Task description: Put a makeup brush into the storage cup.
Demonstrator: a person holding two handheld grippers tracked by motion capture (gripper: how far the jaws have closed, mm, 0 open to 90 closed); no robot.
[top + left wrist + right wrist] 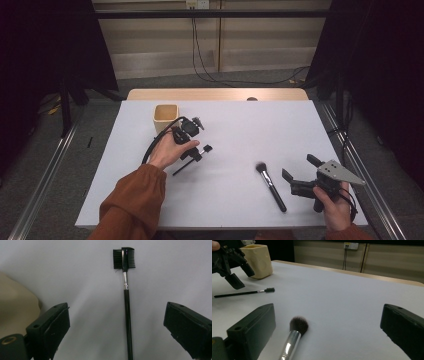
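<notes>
A thin black brow brush (192, 160) with a comb head lies on the white table (235, 130), left of centre. My left gripper (196, 142) hovers just above it, open, jaws on either side of the handle (127, 315) without touching it. A black powder brush (271, 187) with a silver ferrule lies at the front right. Just to its right my right gripper (300, 167) is open and empty, aimed over the bristles (299, 325). Both the thin brush (244, 293) and the left gripper (234, 267) appear far off in the right gripper view.
A square beige cup (166, 116) stands upright behind the left gripper; it is also at the upper left of the right gripper view as the cup (258, 261). A wooden strip (217, 94) edges the table's far side. Cables hang along the back wall.
</notes>
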